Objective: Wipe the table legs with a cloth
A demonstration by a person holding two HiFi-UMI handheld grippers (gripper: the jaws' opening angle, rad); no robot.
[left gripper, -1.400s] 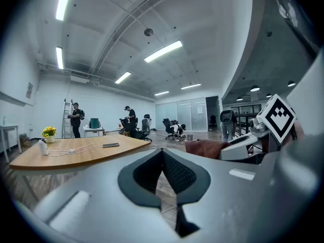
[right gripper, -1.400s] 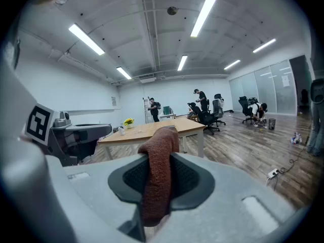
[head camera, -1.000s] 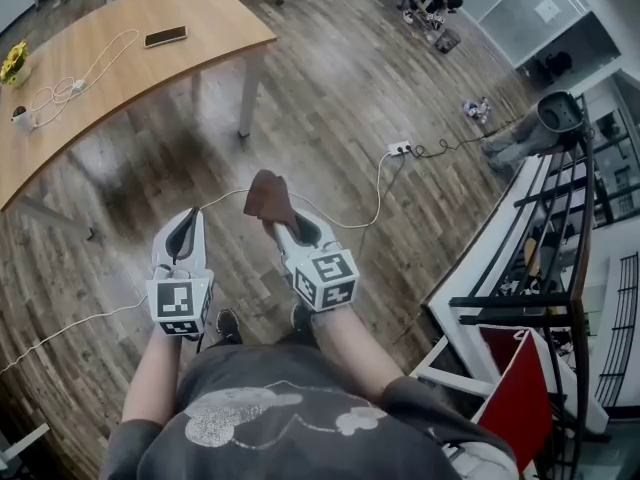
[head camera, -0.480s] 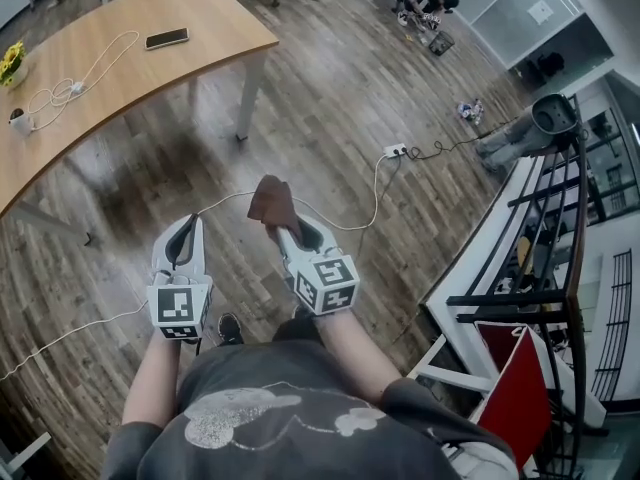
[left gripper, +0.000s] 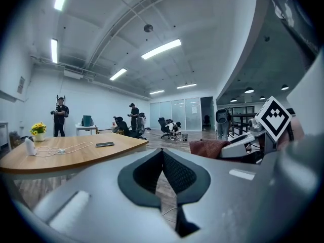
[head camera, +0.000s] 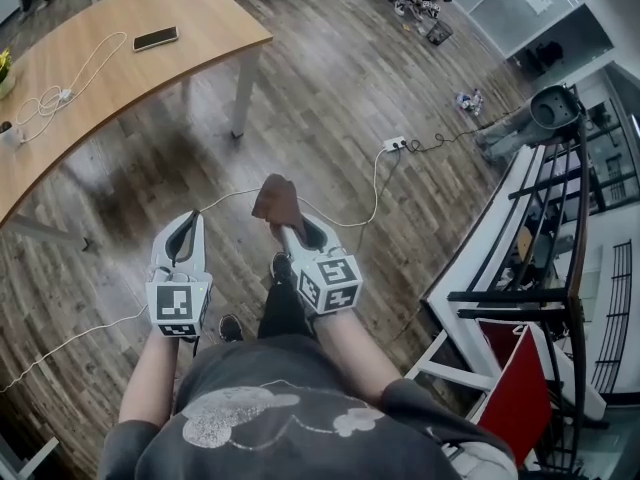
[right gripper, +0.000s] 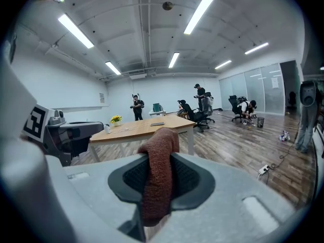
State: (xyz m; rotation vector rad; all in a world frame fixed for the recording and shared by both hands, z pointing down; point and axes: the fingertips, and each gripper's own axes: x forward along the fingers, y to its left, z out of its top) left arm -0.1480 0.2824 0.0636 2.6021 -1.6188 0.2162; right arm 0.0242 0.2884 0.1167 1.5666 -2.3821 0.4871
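Cloth (head camera: 277, 199), brown, is sticking forward out of the right gripper (head camera: 284, 230), whose jaws are clamping it. Its long axis is running along them toward the wooden table (head camera: 120, 68) and its white leg (head camera: 240, 93). The left gripper (head camera: 184, 236) is hovering alongside, jaws together on nothing, both forearms reaching forward.

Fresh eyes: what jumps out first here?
A brown cloth is pinched in the right claw, held above the wood floor. The left claw beside it is shut and empty. Upper left stands a long wooden table with a white leg, apart from the cloth.
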